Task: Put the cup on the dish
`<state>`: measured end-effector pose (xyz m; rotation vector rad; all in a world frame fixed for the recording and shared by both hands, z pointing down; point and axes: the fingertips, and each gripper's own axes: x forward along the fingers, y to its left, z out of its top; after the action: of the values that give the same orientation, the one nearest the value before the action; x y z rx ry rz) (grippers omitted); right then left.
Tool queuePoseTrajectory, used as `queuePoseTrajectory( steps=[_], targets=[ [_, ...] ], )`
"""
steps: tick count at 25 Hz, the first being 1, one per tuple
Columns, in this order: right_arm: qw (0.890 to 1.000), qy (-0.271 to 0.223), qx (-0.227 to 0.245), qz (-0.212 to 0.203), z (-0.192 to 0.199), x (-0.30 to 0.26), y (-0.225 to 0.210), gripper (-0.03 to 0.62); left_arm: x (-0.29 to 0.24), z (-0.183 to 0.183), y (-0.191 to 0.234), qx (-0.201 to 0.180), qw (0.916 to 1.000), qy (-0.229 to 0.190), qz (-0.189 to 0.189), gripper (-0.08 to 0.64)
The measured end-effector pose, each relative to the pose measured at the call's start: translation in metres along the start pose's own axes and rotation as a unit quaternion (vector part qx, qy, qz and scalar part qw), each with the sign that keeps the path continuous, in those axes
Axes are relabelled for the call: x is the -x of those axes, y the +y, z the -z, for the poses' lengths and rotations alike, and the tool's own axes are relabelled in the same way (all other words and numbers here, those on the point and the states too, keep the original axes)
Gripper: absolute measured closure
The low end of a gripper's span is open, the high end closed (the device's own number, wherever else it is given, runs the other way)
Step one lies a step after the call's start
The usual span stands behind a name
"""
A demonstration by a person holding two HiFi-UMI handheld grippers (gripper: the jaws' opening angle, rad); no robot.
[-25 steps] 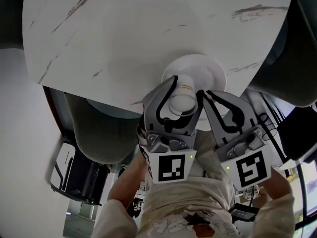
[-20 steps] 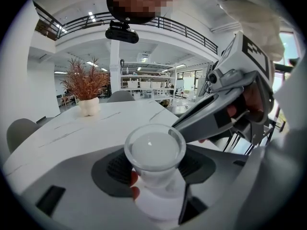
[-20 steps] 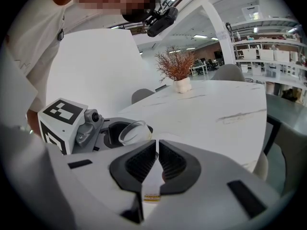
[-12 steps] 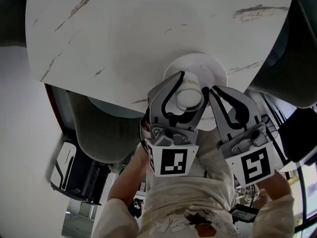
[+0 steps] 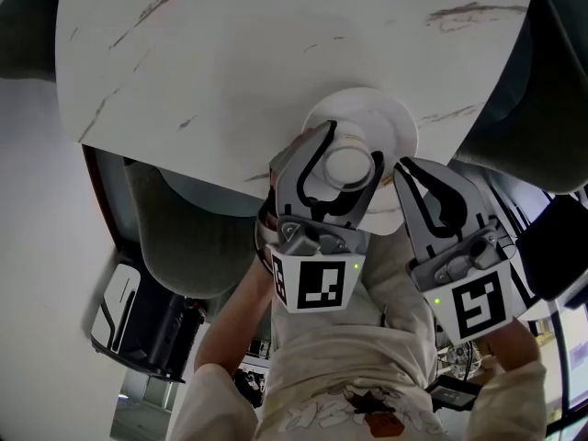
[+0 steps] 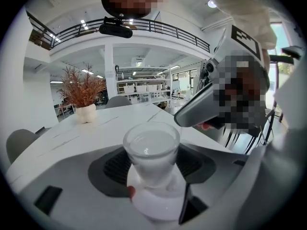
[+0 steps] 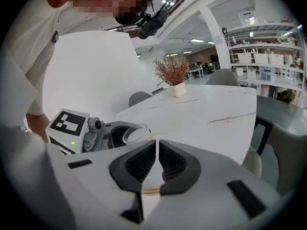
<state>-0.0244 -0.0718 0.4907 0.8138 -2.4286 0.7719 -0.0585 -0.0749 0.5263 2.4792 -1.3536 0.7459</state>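
The left gripper (image 5: 347,159) clamps the cup (image 6: 152,150) low on its body, upright, over the near half of the dish (image 5: 397,118). Whether the cup touches the dish cannot be told. It should go straight down, slowly, onto the dish's centre, the jaws releasing only once the base sits flat. At the dish's right, the right gripper (image 7: 157,150) is pinched together, seemingly on the dish's gold-lined rim.

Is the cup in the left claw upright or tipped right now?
Upright. The cup shows its round open mouth to the head camera, held in the left claw over the dish.
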Motion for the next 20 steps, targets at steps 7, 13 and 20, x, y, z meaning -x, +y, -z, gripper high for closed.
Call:
queuePoseTrajectory(
  steps=[7,13,20],
  targets=[
    [1.0,-0.007,0.004,0.003,-0.005,0.016,0.009,0.586,0.013,-0.013,0.003,0.008,0.9998,0.001,-0.018,0.291],
    [1.0,-0.029,0.002,0.011,-0.018,0.033,0.017,0.586,0.03,-0.028,0.004,0.001,0.999,-0.004,-0.044,0.291],
    [0.998,-0.058,0.011,0.023,-0.044,0.065,0.033,0.586,0.06,-0.066,0.001,0.003,0.9994,-0.01,-0.032,0.291]
  ],
)
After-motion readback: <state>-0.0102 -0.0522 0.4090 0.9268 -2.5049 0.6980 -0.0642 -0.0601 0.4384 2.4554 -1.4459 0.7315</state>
